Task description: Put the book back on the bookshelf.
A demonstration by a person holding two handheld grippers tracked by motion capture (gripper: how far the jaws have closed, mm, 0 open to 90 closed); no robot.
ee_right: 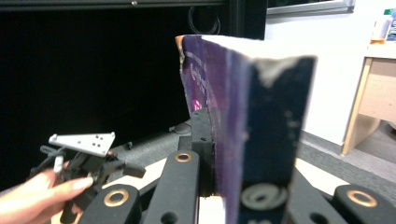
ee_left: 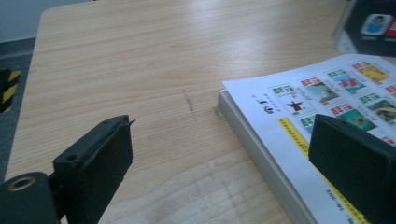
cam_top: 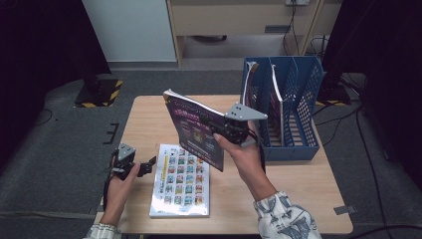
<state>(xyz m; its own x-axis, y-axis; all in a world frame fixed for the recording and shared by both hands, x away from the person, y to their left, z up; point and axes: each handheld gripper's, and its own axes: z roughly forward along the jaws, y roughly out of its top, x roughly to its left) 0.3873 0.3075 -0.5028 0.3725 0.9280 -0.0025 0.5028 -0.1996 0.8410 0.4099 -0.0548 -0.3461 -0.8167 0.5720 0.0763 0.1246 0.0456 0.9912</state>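
Above the pale wood-grain table (cam_top: 298,199), the right gripper (cam_top: 230,130) clamps a glossy purple book (cam_top: 195,130) upright; the left gripper (cam_top: 142,167), jaws spread and empty, rests beside a flat white book (cam_top: 181,181)

A thick purple book (cam_top: 195,130), its dark cover showing small pink and yellow panels and white page edges, is sitting clamped in the black right gripper (cam_top: 225,130) with its grey three-cornered plate. A flat white book (cam_top: 181,181) is showing a grid of small multicoloured pictures and a yellow stripe along one side. The black left gripper (cam_top: 144,166) is showing matt black pads (ee_left: 98,163). The pale wooden table (cam_top: 144,119) is displaying a light streaked grain. A blue plastic file rack (cam_top: 298,99) is showing a lattice of holes. A sleeve (cam_top: 286,216) is wearing a white and blue-grey print. A floor block (cam_top: 102,92) is carrying yellow and black stripes.
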